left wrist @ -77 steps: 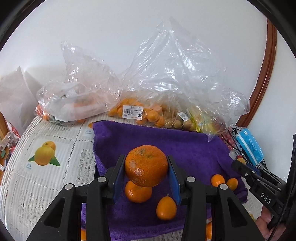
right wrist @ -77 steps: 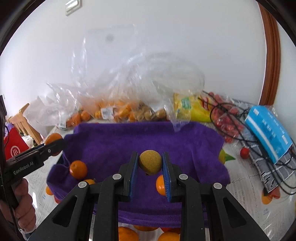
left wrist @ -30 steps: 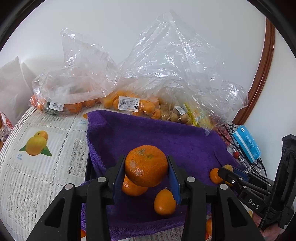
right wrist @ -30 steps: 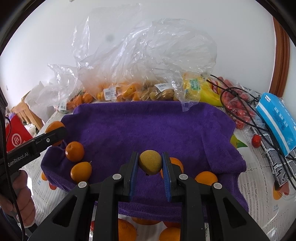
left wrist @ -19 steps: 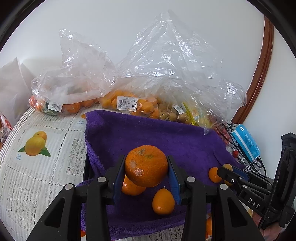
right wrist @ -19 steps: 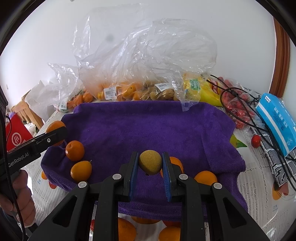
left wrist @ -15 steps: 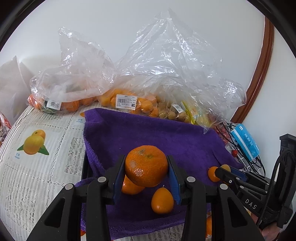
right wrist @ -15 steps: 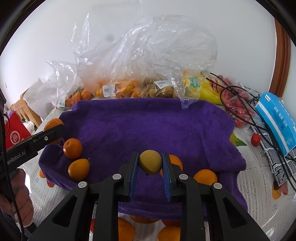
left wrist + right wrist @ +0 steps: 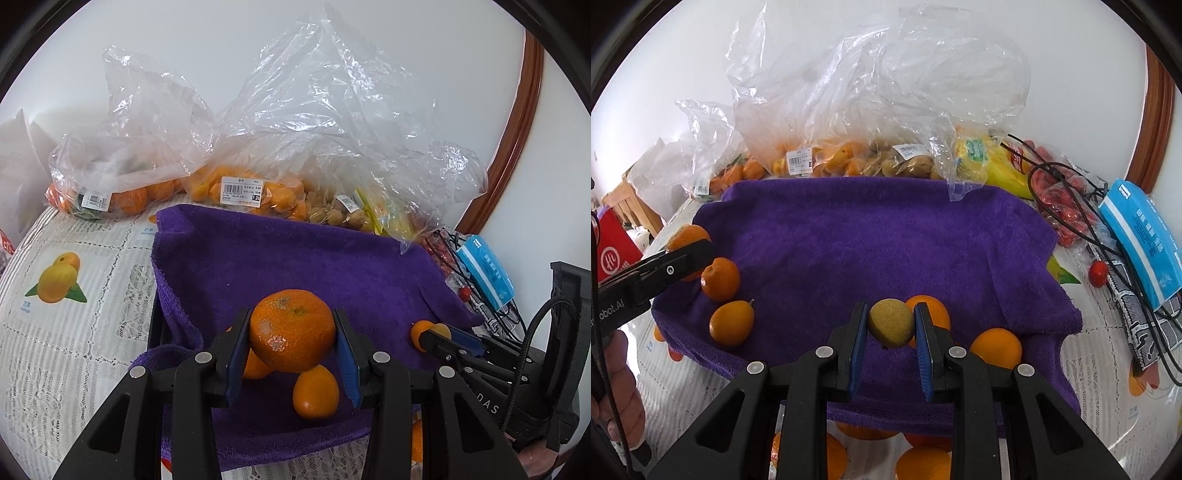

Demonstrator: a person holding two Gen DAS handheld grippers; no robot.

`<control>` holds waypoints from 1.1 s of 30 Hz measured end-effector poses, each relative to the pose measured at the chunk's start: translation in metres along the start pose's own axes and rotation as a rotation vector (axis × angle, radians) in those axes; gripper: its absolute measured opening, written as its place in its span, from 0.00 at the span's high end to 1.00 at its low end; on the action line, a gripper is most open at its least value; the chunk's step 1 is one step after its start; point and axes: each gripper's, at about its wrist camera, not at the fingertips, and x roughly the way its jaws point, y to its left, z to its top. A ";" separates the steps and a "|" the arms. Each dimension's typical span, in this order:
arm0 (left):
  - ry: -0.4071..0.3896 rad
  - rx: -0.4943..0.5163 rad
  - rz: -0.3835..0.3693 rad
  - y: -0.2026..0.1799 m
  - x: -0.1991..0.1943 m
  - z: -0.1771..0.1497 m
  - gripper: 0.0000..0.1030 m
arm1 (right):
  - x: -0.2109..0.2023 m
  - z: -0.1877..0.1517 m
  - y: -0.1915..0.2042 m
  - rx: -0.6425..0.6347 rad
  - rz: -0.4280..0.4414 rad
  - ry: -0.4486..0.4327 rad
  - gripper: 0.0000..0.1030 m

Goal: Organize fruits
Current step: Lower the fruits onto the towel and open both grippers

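Nearest, the left gripper [image 9: 291, 347] is clamped on a round orange mandarin [image 9: 291, 334], and the right gripper [image 9: 891, 328] on a small yellow-brown round fruit [image 9: 891, 323], both above the purple terry towel [image 9: 886, 240]. Approx. four small orange fruits lie on the towel's near edge; clear plastic bags of fruit [image 9: 849, 155] behind look full, so sorting seems early.

Both views are evenly and brightly lit by soft daylight; no source is seen. Glare is carried on the clear plastic bags [image 9: 332, 110]. Only faint shadows are cast on the purple towel [image 9: 886, 240]. Focus is sharp throughout. Strong fisheye bending is shown at the edges, and the corners are vignetted black.
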 end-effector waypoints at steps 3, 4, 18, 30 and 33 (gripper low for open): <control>0.005 0.007 0.005 -0.001 0.002 0.000 0.60 | 0.000 0.000 0.000 -0.005 -0.005 0.000 0.75; 0.007 0.008 0.004 -0.001 0.002 0.000 0.60 | 0.000 0.000 0.000 -0.007 -0.006 0.000 0.75; 0.052 0.021 0.008 -0.003 0.011 -0.004 0.60 | -0.002 0.000 0.001 -0.023 -0.018 -0.004 0.71; 0.065 0.032 0.002 -0.006 0.013 -0.005 0.60 | -0.017 0.003 -0.007 0.036 0.008 -0.075 0.58; 0.071 0.038 -0.007 -0.007 0.013 -0.005 0.60 | -0.019 0.004 -0.011 0.057 0.015 -0.089 0.55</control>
